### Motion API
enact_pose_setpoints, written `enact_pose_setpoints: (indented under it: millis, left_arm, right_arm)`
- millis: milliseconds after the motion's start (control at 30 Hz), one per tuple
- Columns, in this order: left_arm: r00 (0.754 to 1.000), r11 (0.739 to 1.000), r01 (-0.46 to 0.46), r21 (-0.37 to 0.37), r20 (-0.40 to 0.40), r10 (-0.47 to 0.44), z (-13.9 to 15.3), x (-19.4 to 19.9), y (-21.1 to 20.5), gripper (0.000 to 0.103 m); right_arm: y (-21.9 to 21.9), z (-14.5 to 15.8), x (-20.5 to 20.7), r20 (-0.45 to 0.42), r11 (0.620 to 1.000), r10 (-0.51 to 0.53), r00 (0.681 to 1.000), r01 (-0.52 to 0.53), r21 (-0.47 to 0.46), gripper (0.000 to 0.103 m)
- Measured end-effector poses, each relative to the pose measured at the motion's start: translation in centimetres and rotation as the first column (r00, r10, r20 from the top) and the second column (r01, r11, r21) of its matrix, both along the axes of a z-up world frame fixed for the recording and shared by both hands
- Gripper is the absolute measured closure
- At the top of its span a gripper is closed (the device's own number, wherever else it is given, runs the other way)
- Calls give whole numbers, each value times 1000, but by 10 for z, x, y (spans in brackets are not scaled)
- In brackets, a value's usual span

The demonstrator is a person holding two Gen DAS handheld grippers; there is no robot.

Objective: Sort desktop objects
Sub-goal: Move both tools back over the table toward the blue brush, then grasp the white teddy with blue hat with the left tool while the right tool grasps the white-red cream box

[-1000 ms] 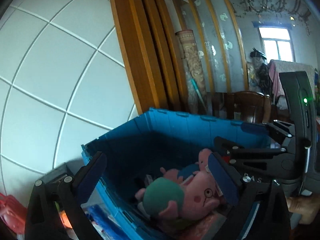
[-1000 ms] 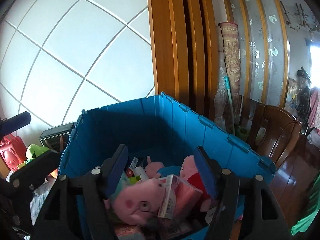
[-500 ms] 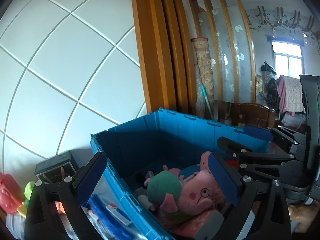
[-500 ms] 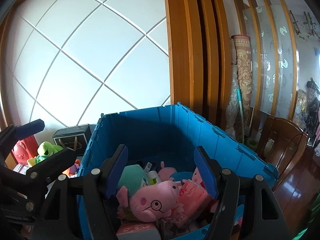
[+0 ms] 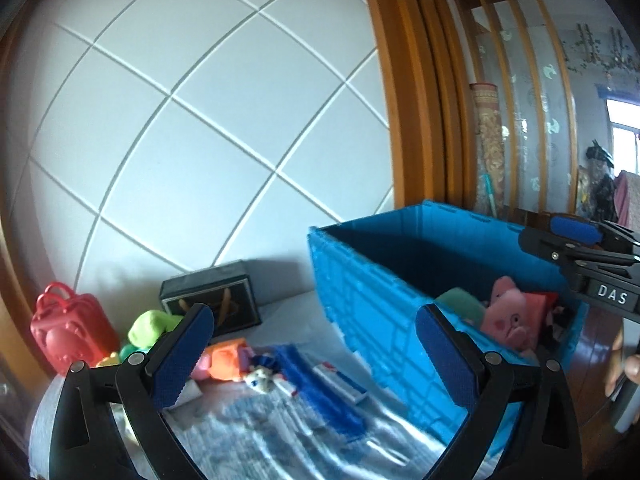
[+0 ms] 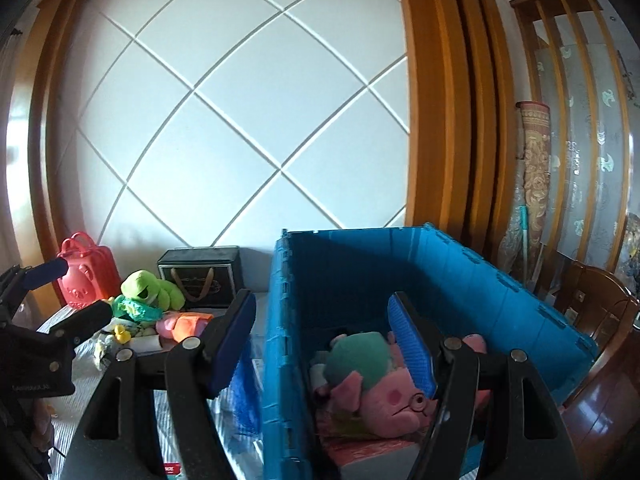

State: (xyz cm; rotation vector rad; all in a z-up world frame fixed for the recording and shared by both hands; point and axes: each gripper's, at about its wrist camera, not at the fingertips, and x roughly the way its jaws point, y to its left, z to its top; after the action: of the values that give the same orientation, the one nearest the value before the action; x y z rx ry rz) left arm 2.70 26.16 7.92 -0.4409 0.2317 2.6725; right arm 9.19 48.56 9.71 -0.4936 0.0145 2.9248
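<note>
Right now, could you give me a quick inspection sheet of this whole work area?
Surface: table under a pale striped cloth.
Job's things: blue crate holding pink pig plush; green frog plush, red case, orange toy and small bits on the cloth.
Clutter: black box by the wall.
Grippers: left gripper open, empty; right gripper open, empty, straddling the crate wall.
Cables: nothing seen.
Surroundings: white panelled wall, wooden frame, chair.

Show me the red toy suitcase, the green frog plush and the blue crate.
red toy suitcase (image 6: 90, 280), right wrist view, front face
green frog plush (image 6: 140, 285), right wrist view, head
blue crate (image 6: 472, 280), right wrist view, inner wall
</note>
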Motion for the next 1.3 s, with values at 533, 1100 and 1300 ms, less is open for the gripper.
enact_pose_setpoints:
  millis: [533,1100,1300]
  left_arm:
    - [991,995,-35,-94,122,46,-88,-78,-145,0]
    - [932,988,51,-143,363,4,-242,-211,-35,0]
    - [889,989,62,-136,459,8,-280,-265,-8,1]
  right_arm:
    - [-156,-122,-97,250,994,113,962,-107,-38,35]
    - [-89,-284,-260,529,994,110,841,-89,-66,37]
    - [-76,-295,-267,526,993,118,843,-110,-47,38]
